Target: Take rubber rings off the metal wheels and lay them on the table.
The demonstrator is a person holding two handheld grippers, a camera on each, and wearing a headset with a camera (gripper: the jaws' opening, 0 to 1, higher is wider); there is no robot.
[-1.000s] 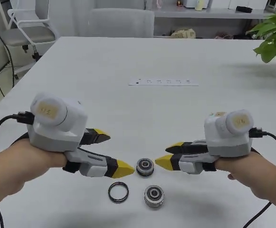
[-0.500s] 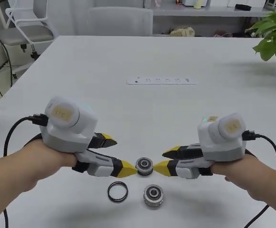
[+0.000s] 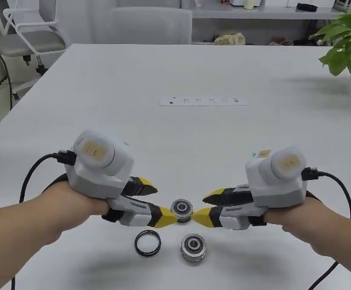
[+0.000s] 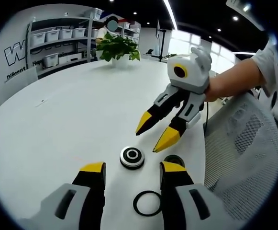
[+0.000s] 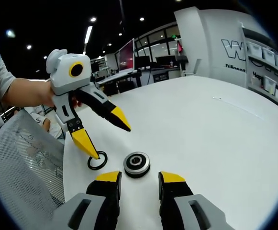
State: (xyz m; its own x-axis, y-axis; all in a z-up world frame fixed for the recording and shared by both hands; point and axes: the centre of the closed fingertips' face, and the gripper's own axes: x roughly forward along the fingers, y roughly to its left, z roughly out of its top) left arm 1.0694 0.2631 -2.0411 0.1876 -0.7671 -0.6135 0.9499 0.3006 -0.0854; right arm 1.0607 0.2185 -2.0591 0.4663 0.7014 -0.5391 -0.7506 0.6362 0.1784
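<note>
The left tool [image 3: 162, 204] and the right tool [image 3: 202, 205] point at each other across one wheel [image 3: 182, 208] that lies flat on the white surface [image 3: 235, 151]. Both tools are spread, with nothing between the jaws of either. Their yellow lower tips sit just beside the wheel's rim on opposite sides, so close that I cannot say whether they touch it. This facing hold looks like bracing: one tool to steady the wheel, the other to catch its rubber ring.

From the left tool's own camera the wheel [image 4: 131, 157] lies just ahead of the open jaws, with the right tool [image 4: 150, 138] pointing in from beyond it. From the right tool's camera the same wheel [image 5: 137, 164] sits centred ahead of its jaws, the left tool [image 5: 109, 140] just past it.

Nearer the person than this wheel lie a loose ring [image 3: 147, 242] and, beside it, a second wheel [image 3: 193, 248]. The second wheel's rim looks like bare metal, so the loose ring is probably its own, already laid down. The wheel between the tools seems to wear a dark band, though it is too small to be sure. By that reading, one ring is off and one remains
</note>
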